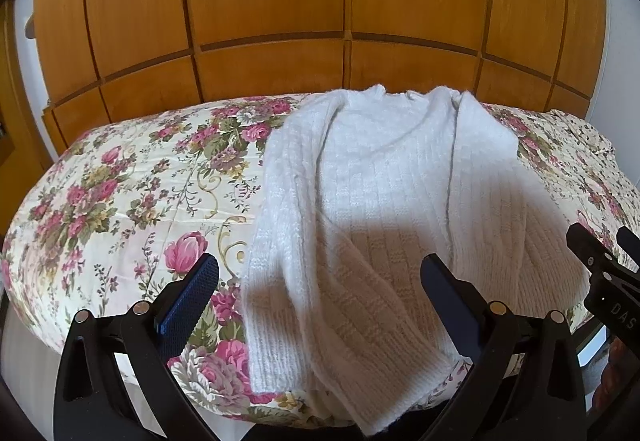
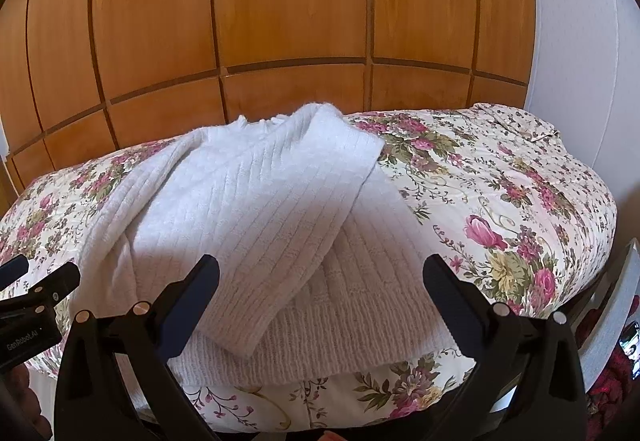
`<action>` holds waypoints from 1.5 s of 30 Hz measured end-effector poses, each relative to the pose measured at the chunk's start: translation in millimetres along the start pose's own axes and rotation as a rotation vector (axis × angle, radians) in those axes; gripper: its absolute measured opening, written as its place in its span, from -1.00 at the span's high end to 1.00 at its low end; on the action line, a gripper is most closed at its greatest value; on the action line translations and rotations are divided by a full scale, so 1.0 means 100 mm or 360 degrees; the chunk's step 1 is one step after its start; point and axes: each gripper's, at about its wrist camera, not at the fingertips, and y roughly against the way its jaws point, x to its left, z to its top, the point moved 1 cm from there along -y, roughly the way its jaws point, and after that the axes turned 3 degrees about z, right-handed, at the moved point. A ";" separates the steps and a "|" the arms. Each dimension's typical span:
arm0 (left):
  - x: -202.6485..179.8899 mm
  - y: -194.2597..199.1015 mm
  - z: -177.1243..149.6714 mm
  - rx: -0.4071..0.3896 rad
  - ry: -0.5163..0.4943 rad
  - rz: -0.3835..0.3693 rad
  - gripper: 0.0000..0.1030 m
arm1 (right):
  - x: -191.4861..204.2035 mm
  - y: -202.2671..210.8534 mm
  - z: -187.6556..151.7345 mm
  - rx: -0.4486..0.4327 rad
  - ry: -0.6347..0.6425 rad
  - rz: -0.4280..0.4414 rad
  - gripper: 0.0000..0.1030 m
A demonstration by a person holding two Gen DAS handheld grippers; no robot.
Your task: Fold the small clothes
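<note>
Both sleeves folded inward on white sweater [image 1: 384, 201], centre frame; left gripper [image 1: 320, 281] and right gripper [image 2: 320, 281] gape wide, empty. Next: grasp hem, fold upward.

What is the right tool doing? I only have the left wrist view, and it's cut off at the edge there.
Observer: The right tool is open, with nothing between its fingers, and it points at the white sweater.
Operator: Where's the hem corner on that side? My left tool hides it.
Observer: It lies flat on the floral bedspread, short of the bed's edge.
Operator: And the sleeve on that side?
Observer: The sleeve crosses the body diagonally, and its cuff stops just above the hem.
</note>
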 end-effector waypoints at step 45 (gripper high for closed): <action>0.15 -0.32 -0.02 0.0250 0.0104 -0.0254 -0.94 | -0.02 -0.12 0.01 0.0007 0.0015 0.0023 -0.97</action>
